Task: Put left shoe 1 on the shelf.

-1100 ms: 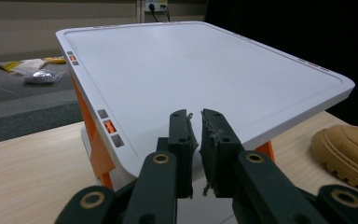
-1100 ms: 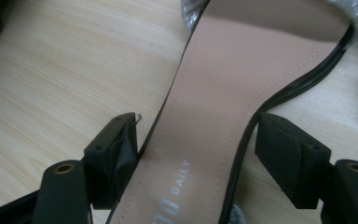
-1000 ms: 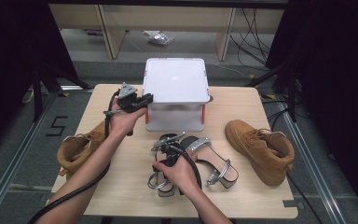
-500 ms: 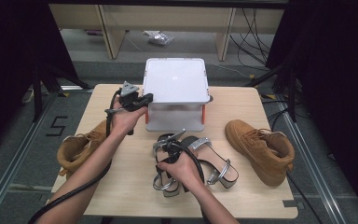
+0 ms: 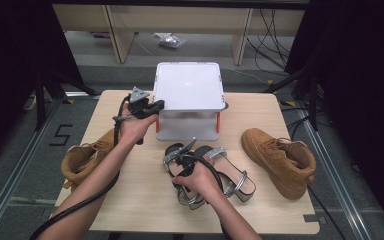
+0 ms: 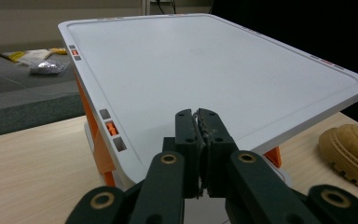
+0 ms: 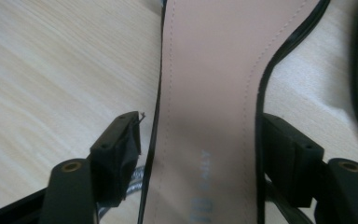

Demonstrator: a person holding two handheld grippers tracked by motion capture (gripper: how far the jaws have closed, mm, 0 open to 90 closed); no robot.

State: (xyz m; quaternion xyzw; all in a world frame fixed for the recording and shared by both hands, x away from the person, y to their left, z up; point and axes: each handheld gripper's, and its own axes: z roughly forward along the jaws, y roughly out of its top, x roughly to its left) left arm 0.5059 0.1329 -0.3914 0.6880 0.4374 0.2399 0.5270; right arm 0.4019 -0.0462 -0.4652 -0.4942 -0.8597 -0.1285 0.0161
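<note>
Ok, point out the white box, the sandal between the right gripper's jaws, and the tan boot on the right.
White box lid (image 5: 187,85), high view, middle of its flat top.
Sandal (image 7: 209,98), right gripper view, pink insole between the jaws.
Tan boot (image 5: 280,155), high view, on the laced upper.

A smooth matt white plastic box lid with orange clips, suede-like tan boots, glittery-strapped sandals with a smooth pink insole, on a pale wood-grain desk

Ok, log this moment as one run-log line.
left gripper: shut, empty, at white box | right gripper: open astride sandal insole | table
</note>
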